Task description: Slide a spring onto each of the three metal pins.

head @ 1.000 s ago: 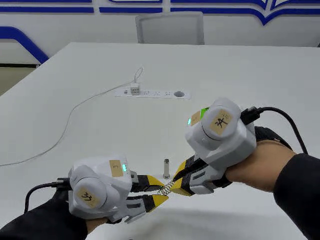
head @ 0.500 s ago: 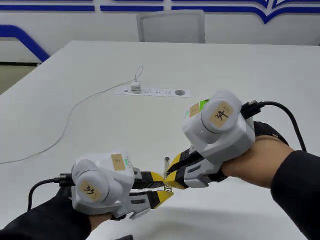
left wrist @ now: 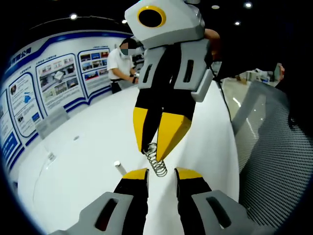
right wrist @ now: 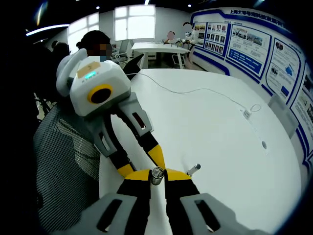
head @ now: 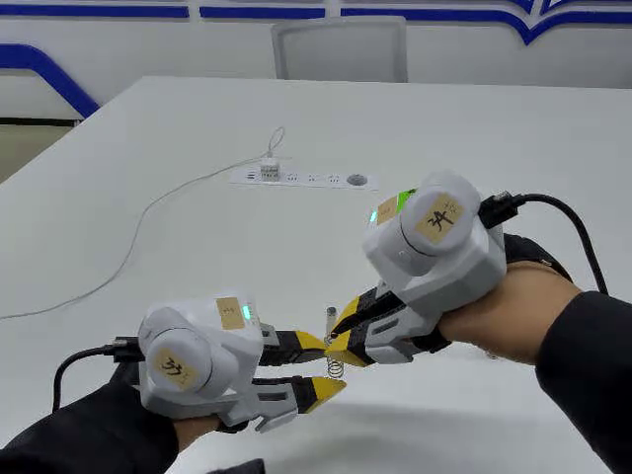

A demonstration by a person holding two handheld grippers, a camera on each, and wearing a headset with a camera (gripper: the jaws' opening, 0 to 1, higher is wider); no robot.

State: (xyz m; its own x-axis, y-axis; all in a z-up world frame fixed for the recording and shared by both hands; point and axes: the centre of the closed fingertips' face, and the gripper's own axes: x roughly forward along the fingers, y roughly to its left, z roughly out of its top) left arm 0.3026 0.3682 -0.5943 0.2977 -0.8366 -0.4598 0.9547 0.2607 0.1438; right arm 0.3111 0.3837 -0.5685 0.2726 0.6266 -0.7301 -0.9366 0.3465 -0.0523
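Right gripper [head: 341, 347]: jaws clenched on the upper end of the spring [left wrist: 156, 161], held above the white table [head: 197, 247]. Spring hangs tilted, lower end in the gap of the left gripper [left wrist: 161, 175]. Left jaws stand apart, released, and do not grip the spring. 1 metal pin [head: 330, 317] stands upright on the table just beside the right gripper's tips, apart from the spring.

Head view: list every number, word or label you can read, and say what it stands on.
"33" (likely, handwritten): left end sticker, on the back of the left tongs.
"34" (likely, handwritten): right end sticker, on the back of the right tongs.
Small side label on the left tongs: too small to read.
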